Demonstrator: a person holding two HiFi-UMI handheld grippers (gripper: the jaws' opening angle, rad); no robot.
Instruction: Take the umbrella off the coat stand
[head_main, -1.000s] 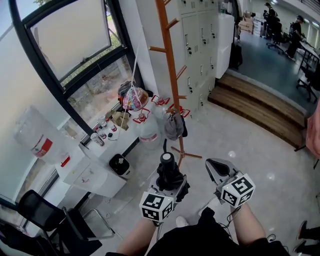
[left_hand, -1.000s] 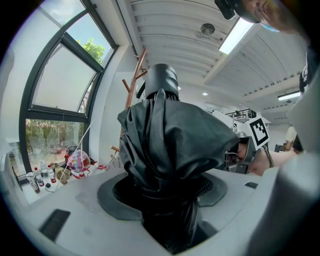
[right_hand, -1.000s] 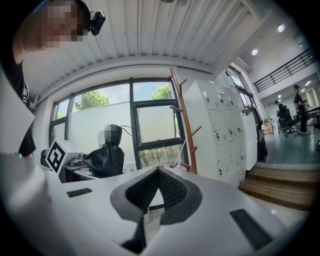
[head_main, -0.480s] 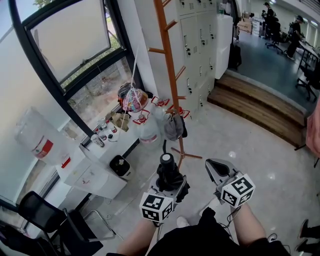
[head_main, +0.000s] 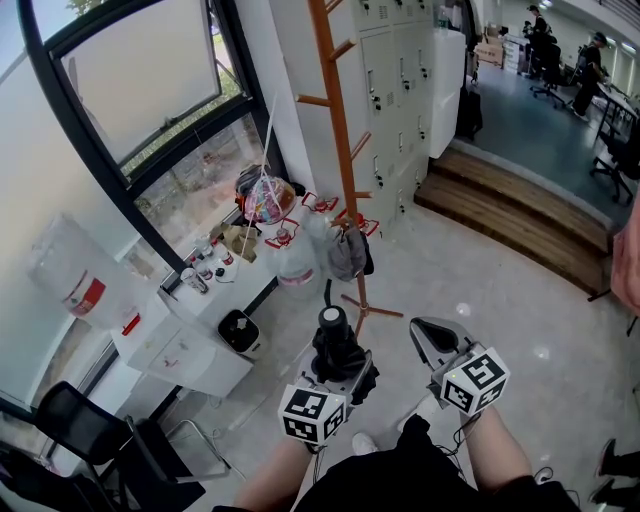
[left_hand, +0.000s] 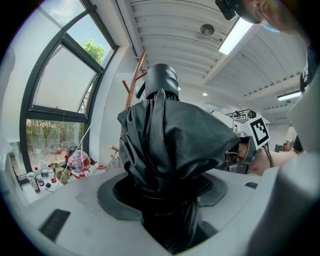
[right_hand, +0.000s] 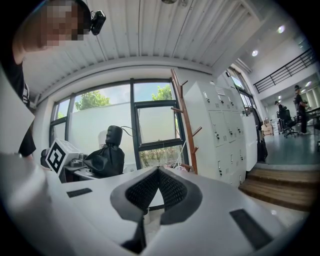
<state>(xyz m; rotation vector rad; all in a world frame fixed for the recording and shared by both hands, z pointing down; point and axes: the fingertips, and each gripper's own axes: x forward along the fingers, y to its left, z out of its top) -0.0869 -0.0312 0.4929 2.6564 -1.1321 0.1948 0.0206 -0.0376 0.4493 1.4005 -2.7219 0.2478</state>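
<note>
The umbrella (head_main: 333, 338), black and folded, is clamped between the jaws of the left gripper (head_main: 339, 368), its rounded end pointing away from the person. It is clear of the stand (head_main: 337, 130), which rises just beyond it, far from the person. The right gripper (head_main: 428, 336) hangs just to the right, jaws closed together with nothing between them.

The umbrella (left_hand: 165, 145) you're gripping is black cloth, creased, faintly shiny; the coat stand (head_main: 335, 130) is smooth orange-brown wood; the floor (head_main: 480, 280) is glossy; your right claw (right_hand: 159, 172) is matt grey plastic, ribbed inside.
</note>
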